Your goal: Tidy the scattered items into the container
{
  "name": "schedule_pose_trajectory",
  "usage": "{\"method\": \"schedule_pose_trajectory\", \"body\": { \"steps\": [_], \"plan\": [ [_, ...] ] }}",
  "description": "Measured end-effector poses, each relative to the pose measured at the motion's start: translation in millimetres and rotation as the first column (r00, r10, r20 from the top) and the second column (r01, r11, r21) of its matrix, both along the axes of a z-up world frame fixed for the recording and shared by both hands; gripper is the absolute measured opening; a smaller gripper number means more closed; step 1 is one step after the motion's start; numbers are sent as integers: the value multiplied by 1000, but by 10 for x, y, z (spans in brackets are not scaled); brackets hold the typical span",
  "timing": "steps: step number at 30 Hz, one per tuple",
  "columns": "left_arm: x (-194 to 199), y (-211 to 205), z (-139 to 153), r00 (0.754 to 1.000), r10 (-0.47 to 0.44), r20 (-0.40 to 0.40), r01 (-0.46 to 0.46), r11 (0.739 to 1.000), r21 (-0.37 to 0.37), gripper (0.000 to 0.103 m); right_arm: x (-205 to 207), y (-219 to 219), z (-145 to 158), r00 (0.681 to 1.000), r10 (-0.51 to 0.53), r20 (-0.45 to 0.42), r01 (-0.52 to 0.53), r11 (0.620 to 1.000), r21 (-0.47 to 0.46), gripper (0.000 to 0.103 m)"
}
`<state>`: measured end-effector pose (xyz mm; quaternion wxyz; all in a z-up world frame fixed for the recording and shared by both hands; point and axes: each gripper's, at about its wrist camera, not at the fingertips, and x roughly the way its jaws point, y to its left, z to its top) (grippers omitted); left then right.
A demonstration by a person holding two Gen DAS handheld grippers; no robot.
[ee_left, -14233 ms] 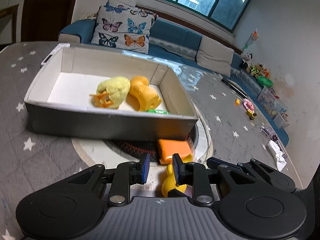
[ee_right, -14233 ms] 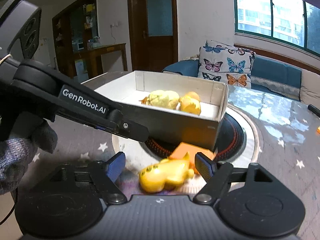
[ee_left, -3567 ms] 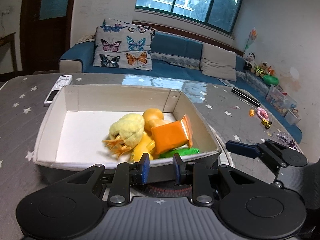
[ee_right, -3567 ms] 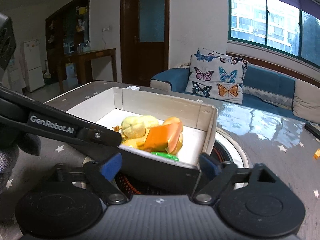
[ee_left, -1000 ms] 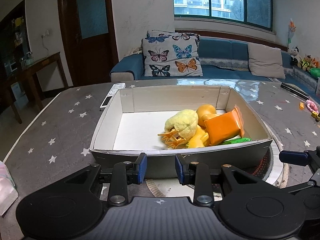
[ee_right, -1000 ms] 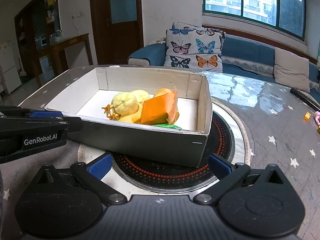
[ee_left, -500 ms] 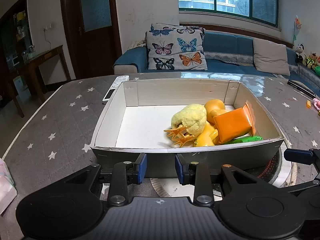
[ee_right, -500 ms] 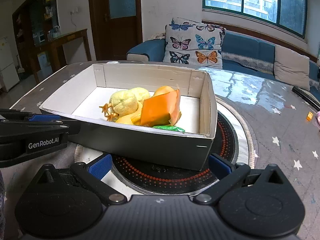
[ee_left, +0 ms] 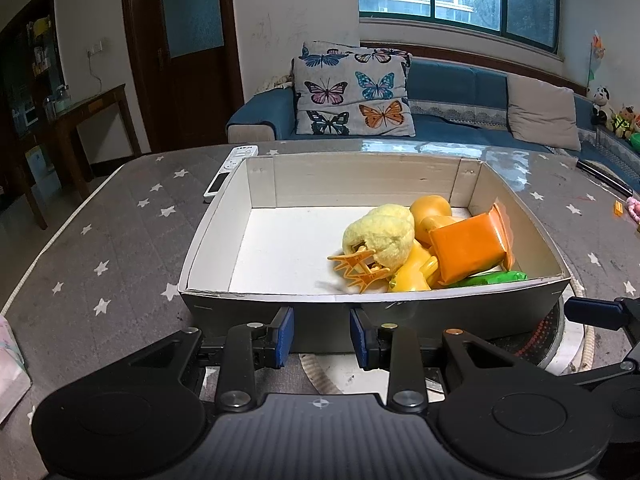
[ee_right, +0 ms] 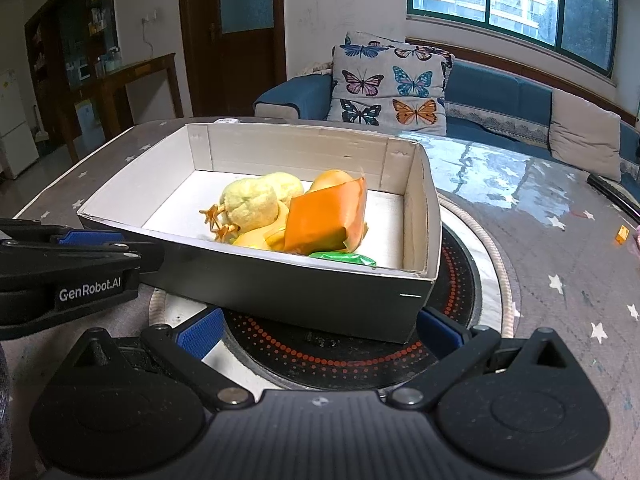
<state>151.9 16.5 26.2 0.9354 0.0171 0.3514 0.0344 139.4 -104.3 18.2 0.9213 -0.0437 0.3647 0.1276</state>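
— Where had the toys ended up?

— All in the cardboard box (ee_left: 400, 312), heaped against its right end wall, towards the near right corner. The box sat near the middle of the starred table (ee_left: 120, 232), its right end over the round black hotplate (ee_right: 460, 280).

— What was in the heap?

— A fuzzy yellow chick (ee_left: 380, 236) with orange feet, a yellow plastic toy (ee_left: 412, 272) beneath it, an orange packet (ee_left: 468, 248) propped on top, an orange rounded toy (ee_left: 430, 210) behind, and a green wrapper (ee_left: 496, 278) flat along the near wall.

— How would they handle?

— Light, all of them, I judged. The chick looked soft and would squash, so take it by the body. The packet looked slack and crinkly, best pinched at a sealed edge. The plastic toy seemed stiff and smooth, likely to slip unless gripped at a narrow part.

— Which way did they lie?

— The box's long axis ran left to right. The packet leaned on edge, its seal end up against the right wall. The chick's feet pointed towards the near left. The wrapper lay lengthwise along the near wall.

— And the grippers?

— The left gripper (ee_left: 320, 336) hung just before the near wall, fingers drawn partly together with a gap between, gripping nothing. The right gripper (ee_right: 318, 330) was spread wide by the near right corner, empty too. Nothing loose showed close by, so the tidying looked done.
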Motion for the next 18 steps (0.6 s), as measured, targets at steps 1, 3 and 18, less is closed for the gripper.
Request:
{"method": "schedule_pose_trajectory", "body": {
  "steps": [1,3,18],
  "plan": [
    [1,-6,-1,1000,1,-1,-1,1000,0,33,1,3,0,1000,1,0,-1,1000,0,103],
    [1,-11,-1,1000,3,-2,-3,1000,0,33,3,6,-1,1000,2,-1,-2,1000,-1,103],
    [-17,-27,-1,1000,8,-5,-8,1000,-15,31,-3,7,-5,1000,4,1,-4,1000,1,103]
  ]
}}
